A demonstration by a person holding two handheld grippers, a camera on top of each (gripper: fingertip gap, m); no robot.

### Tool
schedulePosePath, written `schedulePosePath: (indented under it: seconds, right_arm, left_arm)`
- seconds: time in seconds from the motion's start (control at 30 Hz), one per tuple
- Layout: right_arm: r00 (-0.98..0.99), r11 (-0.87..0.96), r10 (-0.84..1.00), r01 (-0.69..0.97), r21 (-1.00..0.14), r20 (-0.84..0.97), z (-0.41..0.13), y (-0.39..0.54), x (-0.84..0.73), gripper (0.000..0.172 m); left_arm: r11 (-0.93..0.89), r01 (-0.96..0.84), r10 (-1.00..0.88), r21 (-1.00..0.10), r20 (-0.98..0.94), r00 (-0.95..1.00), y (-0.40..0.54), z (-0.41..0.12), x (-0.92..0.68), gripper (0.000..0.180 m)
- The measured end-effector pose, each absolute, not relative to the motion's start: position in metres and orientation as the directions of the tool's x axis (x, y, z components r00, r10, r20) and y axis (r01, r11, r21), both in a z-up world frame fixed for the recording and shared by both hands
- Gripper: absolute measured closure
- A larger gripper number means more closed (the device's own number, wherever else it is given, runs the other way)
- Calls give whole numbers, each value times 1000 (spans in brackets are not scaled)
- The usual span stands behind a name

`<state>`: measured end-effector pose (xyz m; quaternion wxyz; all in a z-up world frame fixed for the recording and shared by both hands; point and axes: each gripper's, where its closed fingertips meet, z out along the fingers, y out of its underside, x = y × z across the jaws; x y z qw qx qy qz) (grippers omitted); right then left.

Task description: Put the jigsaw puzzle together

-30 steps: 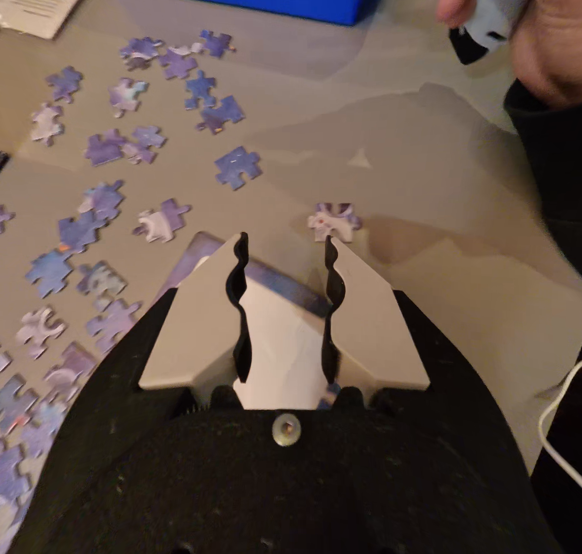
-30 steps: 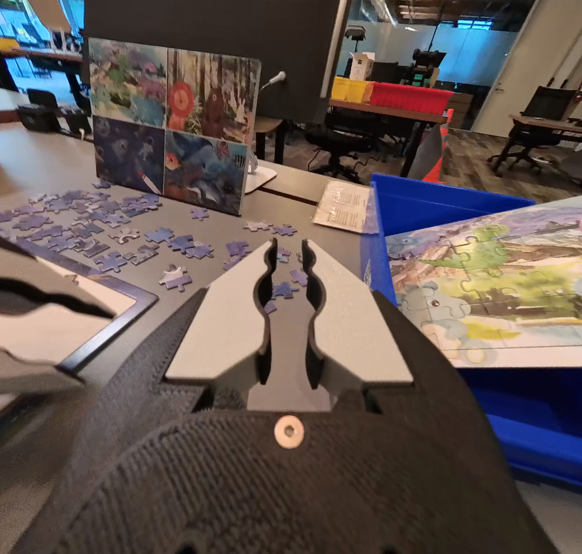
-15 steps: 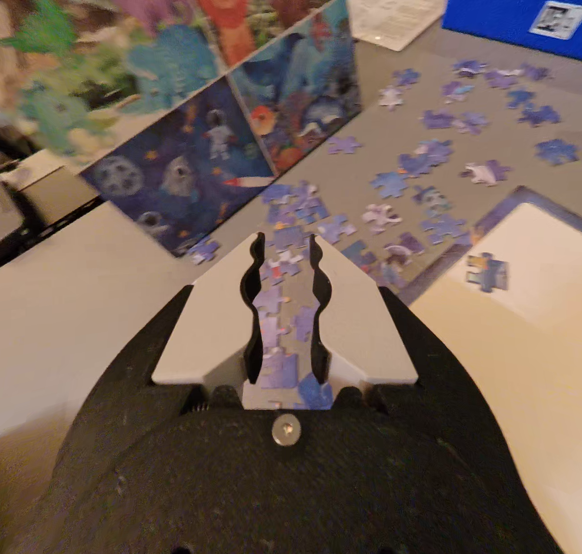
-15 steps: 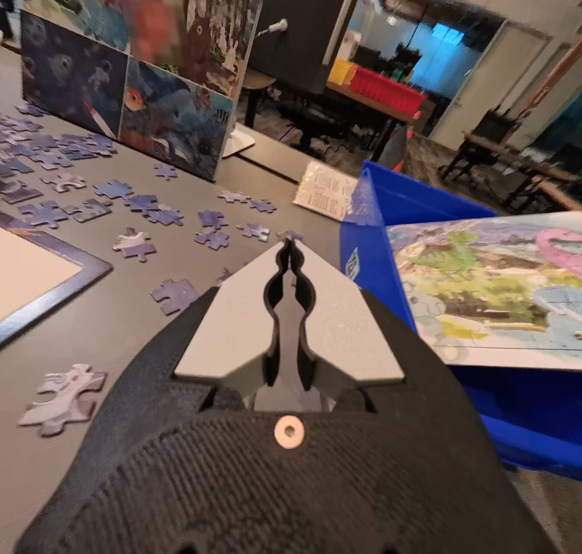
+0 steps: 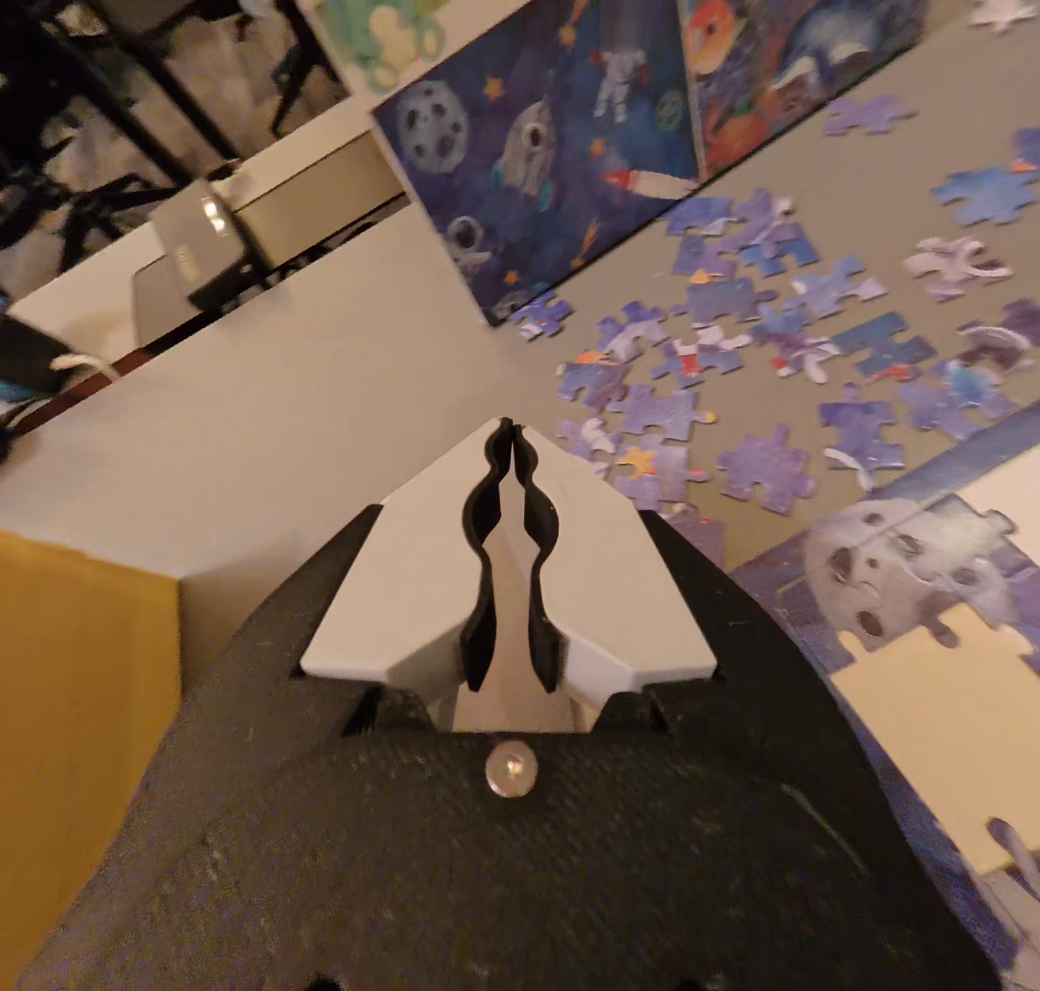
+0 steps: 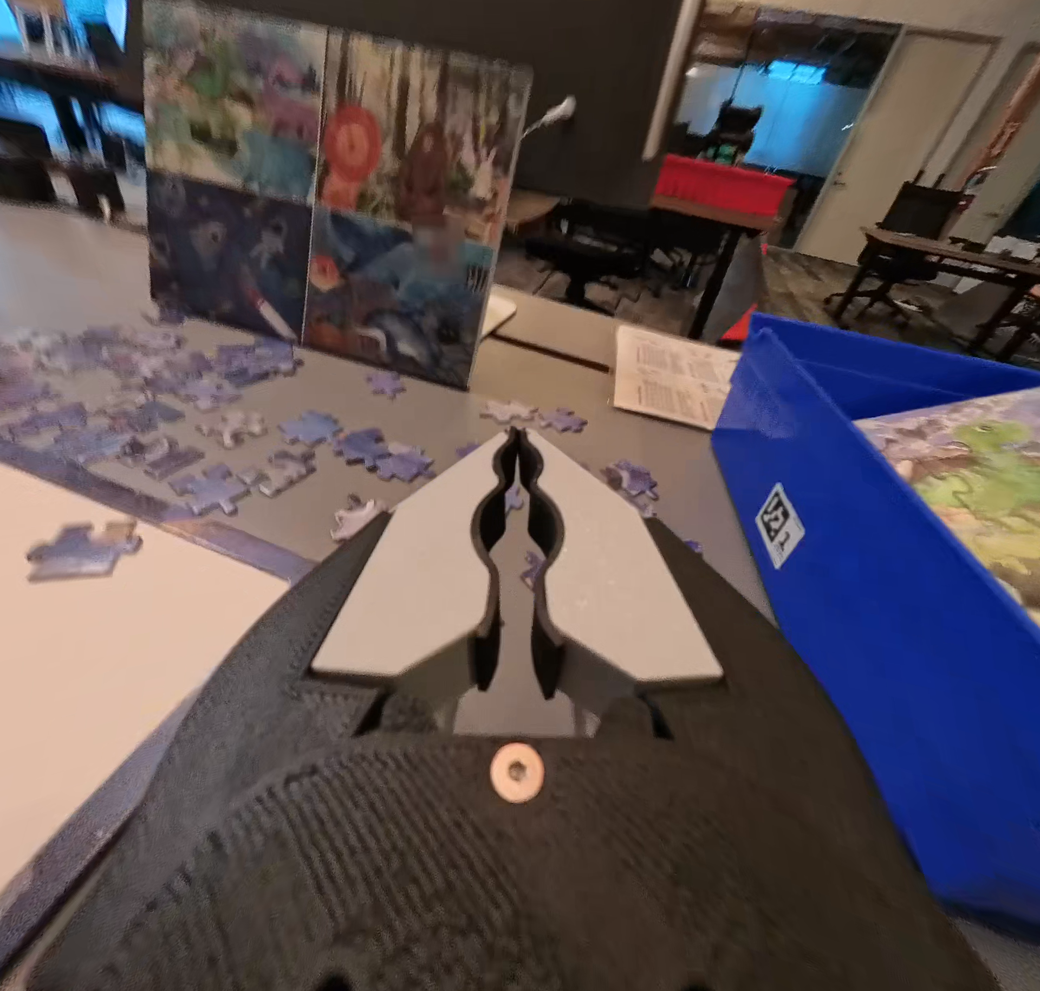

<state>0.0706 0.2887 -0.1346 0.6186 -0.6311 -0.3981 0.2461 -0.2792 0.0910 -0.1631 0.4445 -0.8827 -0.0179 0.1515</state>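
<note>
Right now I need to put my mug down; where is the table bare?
Bare: the pale table left of the picture box, and the grey strip between the blue bin and the printed sheet. Crowded: the loose puzzle pieces beside the puzzle tray.

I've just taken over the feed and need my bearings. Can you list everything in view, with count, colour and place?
Loose puzzle pieces: many, purple-blue, scattered on the table between box and tray.
Puzzle tray: one, cream with a dark blue frame, near side; a moon patch assembled at one corner, one lone piece lying inside.
Picture box: one, four-panel, upright at the far side.
Blue bin: one, right side, holding a finished green puzzle.
Printed sheet: one, white, beside the bin.
Table: one, grey.
Left gripper: shut, holding nothing, above bare table.
Right gripper: shut, holding nothing, above the pieces.
</note>
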Motion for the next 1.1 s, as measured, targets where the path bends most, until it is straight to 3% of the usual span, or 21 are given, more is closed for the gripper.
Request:
schedulePosePath:
  seconds: [0.07,0.13,0.27,0.33,0.47,0.57,0.73,0.8,0.97,1.1]
  right_arm:
    - [555,114,789,287,-951,262,-143,289,65,172]
    - [559,127,786,270,-955,263,-139,285,60,172]
    - [466,61,885,-71,-996,21,-88,256,22,172]
    - [334,-9,941,-129,-992,-52,-74,241,-17,171]
    - [103,-77,992,5,-997,-76,-71,217,-91,158]
    - [154,5,988,97,-995,20,-83,232,-111,149]
    - [236,90,959,283,-955,160,-130,249,-99,151]
    - [257,98,950,285,-953,175,-134,253,-93,158]
    - [217,-41,976,132,-990,-12,-118,251,-90,155]
    - [217,-77,975,109,-991,-52,-121,256,-88,154]
  left_arm:
    - [-589,-53,216,-806,-220,951,84,-160,-292,180]
    - [-564,14,251,-825,-155,956,78,-160,-301,180]
    - [-571,41,250,-820,-125,960,67,-167,-313,180]
    - [-594,31,284,-804,-174,943,61,-171,-325,180]
    - [-578,39,295,-815,-164,941,59,-169,-328,180]
    - [-508,60,257,-859,-85,963,62,-159,-320,180]
    - [-305,-9,160,-952,-60,985,69,-115,-297,180]
    - [-246,-17,190,-969,-65,980,67,-103,-298,180]
    - [-118,3,245,-993,-27,969,54,-79,-309,180]
    - [-3,22,215,-1000,21,976,47,-61,-305,180]
